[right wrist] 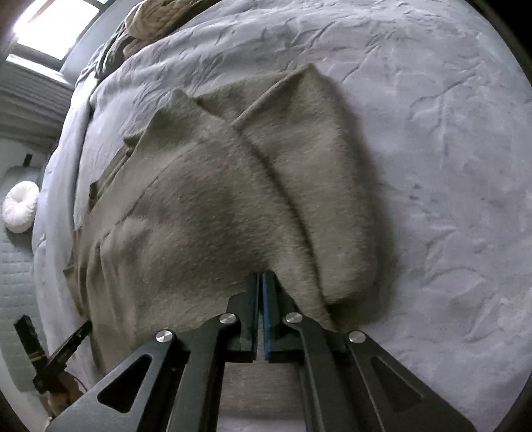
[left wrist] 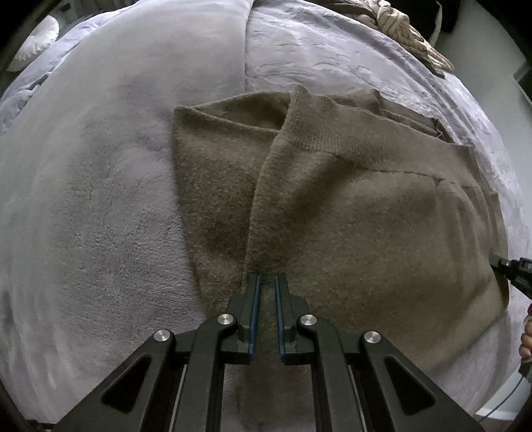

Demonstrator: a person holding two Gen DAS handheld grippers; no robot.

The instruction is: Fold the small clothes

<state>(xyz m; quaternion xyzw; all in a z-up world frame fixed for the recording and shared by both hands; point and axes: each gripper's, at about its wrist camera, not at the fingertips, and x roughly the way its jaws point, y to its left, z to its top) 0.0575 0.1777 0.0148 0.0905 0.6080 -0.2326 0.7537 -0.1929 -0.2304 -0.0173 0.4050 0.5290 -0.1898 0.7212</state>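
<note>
An olive-brown knit garment (left wrist: 349, 206) lies on a grey bed cover (left wrist: 99, 199), partly folded, with a sleeve laid over its body. My left gripper (left wrist: 268, 277) is shut on a fold of the garment at its near edge; fabric fills the narrow gap between the blue pads. In the right wrist view the same garment (right wrist: 199, 206) spreads ahead, with a folded sleeve (right wrist: 316, 186) at the right. My right gripper (right wrist: 262, 275) is shut on the garment's near edge. The tip of the right gripper shows at the far right of the left wrist view (left wrist: 512, 269).
A beige patterned cloth pile (left wrist: 409, 33) lies at the far edge of the bed and also shows in the right wrist view (right wrist: 149, 23). A white round cushion (right wrist: 20, 207) sits beside the bed at the left. The left gripper's body (right wrist: 50, 359) shows at lower left.
</note>
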